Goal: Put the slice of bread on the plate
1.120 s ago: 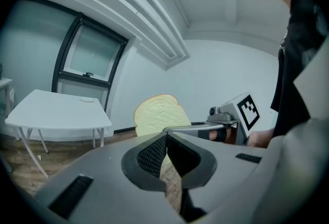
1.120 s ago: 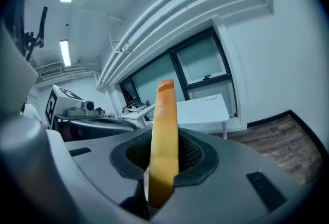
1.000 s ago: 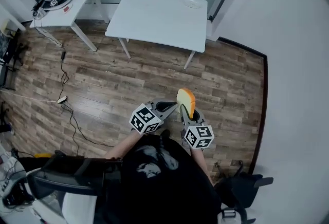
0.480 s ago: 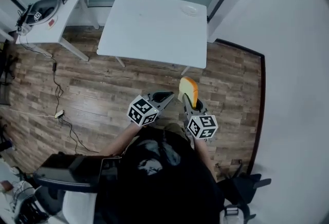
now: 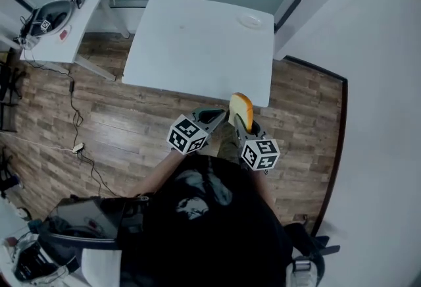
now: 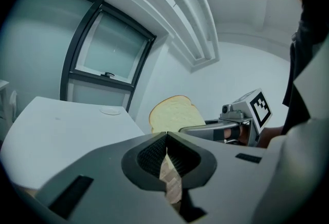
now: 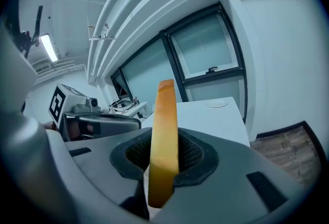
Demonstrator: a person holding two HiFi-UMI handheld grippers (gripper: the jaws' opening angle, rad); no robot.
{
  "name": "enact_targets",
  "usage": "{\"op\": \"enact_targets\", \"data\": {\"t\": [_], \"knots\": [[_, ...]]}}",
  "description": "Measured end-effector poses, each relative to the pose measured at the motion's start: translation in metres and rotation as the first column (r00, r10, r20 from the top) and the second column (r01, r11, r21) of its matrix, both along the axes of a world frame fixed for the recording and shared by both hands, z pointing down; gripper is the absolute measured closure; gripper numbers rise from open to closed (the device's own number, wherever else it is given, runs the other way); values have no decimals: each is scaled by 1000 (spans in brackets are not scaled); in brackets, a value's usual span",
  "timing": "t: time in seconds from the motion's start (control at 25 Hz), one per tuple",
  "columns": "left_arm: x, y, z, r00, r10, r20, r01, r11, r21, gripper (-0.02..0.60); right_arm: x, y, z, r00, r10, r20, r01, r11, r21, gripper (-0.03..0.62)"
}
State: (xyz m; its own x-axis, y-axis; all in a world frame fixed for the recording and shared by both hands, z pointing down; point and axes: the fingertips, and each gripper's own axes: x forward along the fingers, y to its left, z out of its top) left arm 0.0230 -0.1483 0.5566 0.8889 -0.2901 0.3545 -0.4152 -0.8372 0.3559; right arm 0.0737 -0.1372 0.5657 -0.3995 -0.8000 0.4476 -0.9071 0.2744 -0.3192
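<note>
Holding the bread (image 5: 240, 110) upright on edge, your right gripper (image 5: 243, 124) has its jaws clamped on the slice's lower part. Your left gripper (image 5: 220, 116) is closed with nothing in it. Step in hand, by judgement: the carry. The bread is over the near edge of the table (image 5: 197, 49), and the plate (image 5: 250, 21) is well apart at the far corner. The next move calls for reaching across and tipping the slice flat. Only the left gripper view shows the bread's broad face. Only the head view shows the whole gap to the plate.
</note>
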Motion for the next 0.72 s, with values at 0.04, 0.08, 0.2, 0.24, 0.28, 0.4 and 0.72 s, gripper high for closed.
{"op": "enact_targets", "data": {"t": [0.04, 0.08, 0.2, 0.24, 0.28, 0.4, 0.72], "knots": [[7, -17, 3, 1000, -13, 6, 13, 1000, 0, 577, 9, -18, 2, 1000, -13, -5, 13, 1000, 2, 500], [15, -34, 6, 1000, -29, 11, 29, 1000, -1, 577, 18, -36, 3, 1000, -28, -11, 28, 1000, 4, 500], [38, -85, 14, 996, -83, 33, 83, 996, -15, 577, 46, -88, 8, 996, -85, -35, 85, 996, 1, 500], [46, -101, 17, 994, -97, 39, 98, 995, -20, 577, 56, -103, 11, 993, -108, -45, 108, 994, -2, 500], [55, -115, 21, 993, -112, 43, 113, 993, -25, 577, 66, -117, 14, 990, -132, -54, 132, 991, -9, 500], [77, -161, 34, 981, -189, 50, 190, 981, -30, 577, 91, -158, 33, 976, -204, -74, 201, 978, -46, 500], [115, -256, 77, 960, -263, 92, 268, 963, -39, 577, 119, -260, 84, 924, -345, -168, 330, 938, -109, 500]]}}
